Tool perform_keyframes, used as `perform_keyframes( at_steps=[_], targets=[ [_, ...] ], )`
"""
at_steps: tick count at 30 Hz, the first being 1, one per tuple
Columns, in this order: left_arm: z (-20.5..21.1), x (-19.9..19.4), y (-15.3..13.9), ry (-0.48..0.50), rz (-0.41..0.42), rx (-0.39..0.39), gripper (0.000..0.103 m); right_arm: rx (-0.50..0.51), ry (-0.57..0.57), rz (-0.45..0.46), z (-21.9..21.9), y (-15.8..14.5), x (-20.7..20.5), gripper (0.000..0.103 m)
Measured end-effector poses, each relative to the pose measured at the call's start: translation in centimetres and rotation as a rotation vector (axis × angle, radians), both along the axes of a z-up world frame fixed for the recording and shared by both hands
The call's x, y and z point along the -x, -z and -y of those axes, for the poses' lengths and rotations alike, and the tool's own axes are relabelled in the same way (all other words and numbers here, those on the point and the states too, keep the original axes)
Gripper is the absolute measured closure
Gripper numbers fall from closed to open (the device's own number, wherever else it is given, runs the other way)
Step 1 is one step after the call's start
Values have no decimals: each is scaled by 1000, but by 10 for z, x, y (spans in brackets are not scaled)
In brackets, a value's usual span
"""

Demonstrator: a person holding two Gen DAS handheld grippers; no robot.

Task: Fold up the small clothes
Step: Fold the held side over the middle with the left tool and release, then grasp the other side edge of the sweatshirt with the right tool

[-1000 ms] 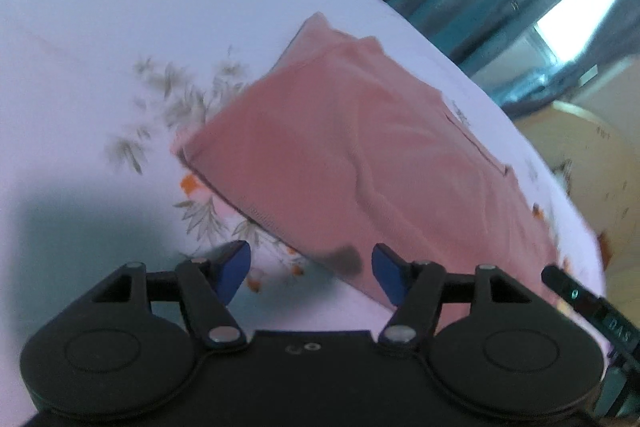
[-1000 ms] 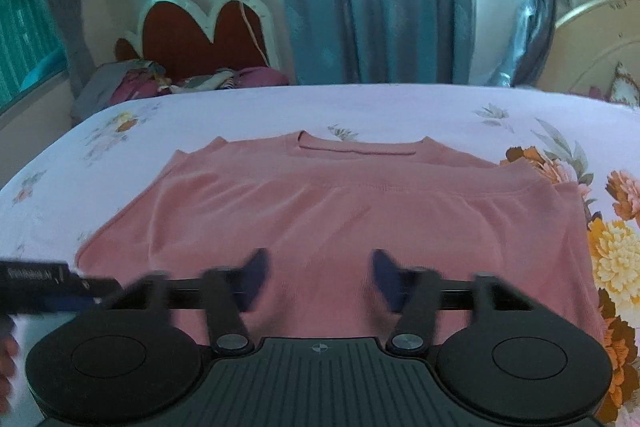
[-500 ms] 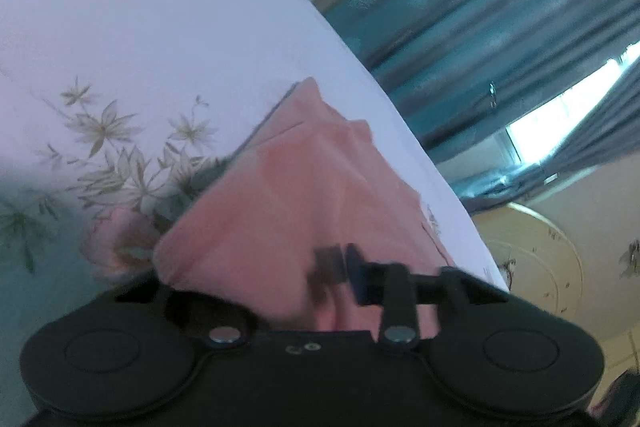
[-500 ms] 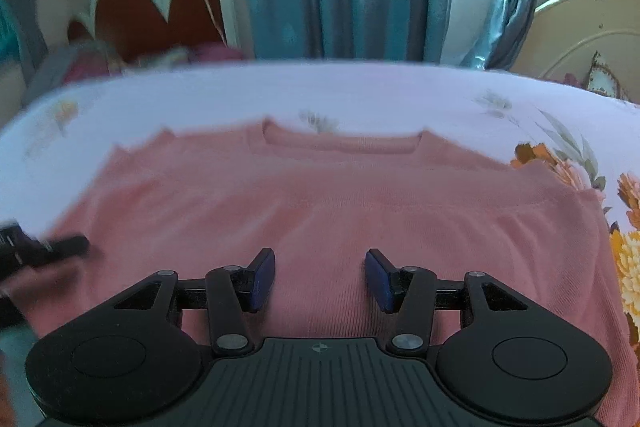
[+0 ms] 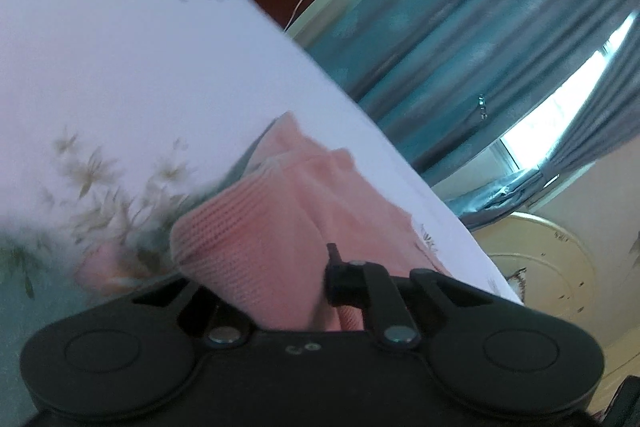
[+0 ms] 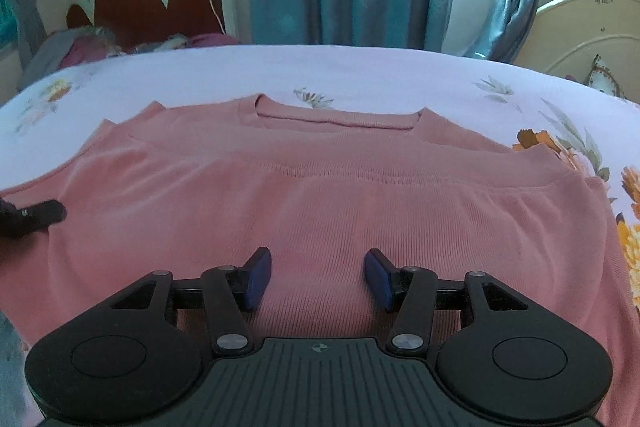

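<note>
The pink top (image 6: 320, 195) lay flat on the flowered sheet (image 6: 360, 75), neck opening toward the far side, its lower part already doubled up so that a hem ran straight across the chest. It was a fine knit: light, soft and limp, likely to sag and stretch wherever it was lifted, and to slide little on the cotton beneath.

The right gripper (image 6: 316, 277) hovered low over the near middle of the cloth, its blue pads set wide apart and holding nothing. The left gripper (image 5: 280, 283) was at the top's left edge with a bunched wad of knit pushed up between its fingers; the near finger was buried in cloth, so it seemed clamped on the fabric, though the blur left that short of certain.

Such cloth is best taken at an edge or corner, through all layers at once, with the matching point on the other side pinched too, so the fold carries over evenly and does not drag into a slant.
</note>
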State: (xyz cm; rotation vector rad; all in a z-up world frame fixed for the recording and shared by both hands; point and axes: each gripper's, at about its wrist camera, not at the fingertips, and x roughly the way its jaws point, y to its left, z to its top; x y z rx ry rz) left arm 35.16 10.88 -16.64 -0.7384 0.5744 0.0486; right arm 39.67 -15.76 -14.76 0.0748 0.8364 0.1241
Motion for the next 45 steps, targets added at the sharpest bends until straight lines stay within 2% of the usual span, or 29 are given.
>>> perform_keyframes(
  at_steps=[3, 6, 10, 13, 15, 18, 20, 22, 25, 27, 30, 36, 41, 43, 44, 45],
  targets=[
    [19, -2, -24, 24, 33, -97, 92, -61, 18, 21, 11, -7, 4, 52],
    [53, -11, -54, 100, 71, -213, 92, -131, 35, 38, 33, -19, 8, 52],
    [124, -26, -90, 274, 151, -336, 92, -206, 94, 46, 80, -30, 23, 52],
    [188, -29, -101, 430, 206, -388, 92, -253, 157, 44, 123, -35, 39, 52],
    [231, -26, -98, 533, 228, -400, 92, -263, 205, 44, 153, -36, 55, 52],
    [292, -16, -72, 681, 217, -468, 91, -267, 276, 35, 197, -32, 77, 52],
    [327, -9, -42, 792, 147, -550, 88, -283, 319, 24, 221, -28, 89, 52],
    [343, 3, -21, 871, 78, -597, 79, -308, 342, 24, 240, -27, 98, 52],
    [342, 25, -23, 888, 148, -674, 75, -358, 323, 57, 251, -35, 103, 52],
    [334, 32, -28, 911, 150, -655, 67, -396, 291, 59, 248, -38, 97, 52],
    [317, 36, -31, 919, 120, -623, 63, -423, 230, 46, 238, -38, 84, 52],
    [273, 35, -47, 804, 110, -591, 58, -460, 198, -18, 232, -18, 59, 52],
    [247, 14, -60, 658, 89, -592, 57, -509, 153, -62, 227, -7, 46, 52],
    [238, 7, -62, 611, 75, -589, 57, -493, 150, -58, 225, -7, 48, 52],
    [232, 4, -63, 596, 72, -588, 57, -485, 150, -54, 225, -7, 49, 60],
    [226, 2, -62, 585, 68, -591, 57, -482, 147, -51, 225, -9, 50, 72]
  ],
)
